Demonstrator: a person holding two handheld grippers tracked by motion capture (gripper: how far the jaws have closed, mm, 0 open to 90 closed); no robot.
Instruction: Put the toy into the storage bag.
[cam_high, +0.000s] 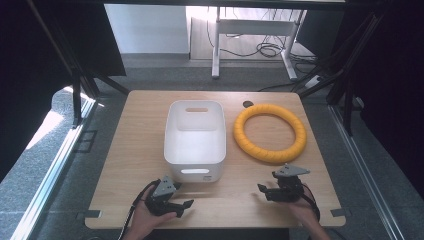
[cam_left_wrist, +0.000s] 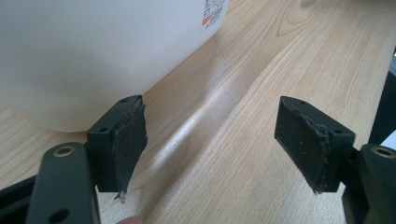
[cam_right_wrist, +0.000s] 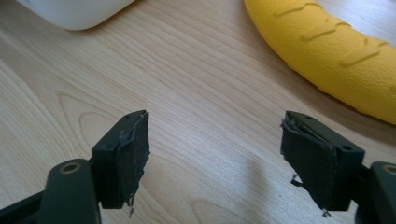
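In the high view, a white bin (cam_high: 195, 140) stands at the middle of the frame on a wooden table (cam_high: 135, 130), its open top up and a slot handle in its near wall. Just right of it, apart from it, a yellow ring (cam_high: 270, 133) lies flat on the table. At the lower left, the left gripper (cam_high: 181, 205) rests in a hand near the table's bottom edge, just below the bin's near wall, jaws spread and pointing right. At the lower right, the right gripper (cam_high: 261, 191) sits in the other hand, below the ring, jaws spread and pointing left.

In the left gripper view, the left gripper (cam_left_wrist: 210, 140) has its two black jaws wide apart with nothing between them, bare wood in the gap. The white bin (cam_left_wrist: 93, 51) fills the upper left of the frame, close to the left jaw.

In the right gripper view, the right gripper (cam_right_wrist: 215, 154) also has released jaws, empty, over bare wood. The yellow ring (cam_right_wrist: 327, 51) curves across the upper right; a corner of the white bin (cam_right_wrist: 79, 11) shows at the upper left.
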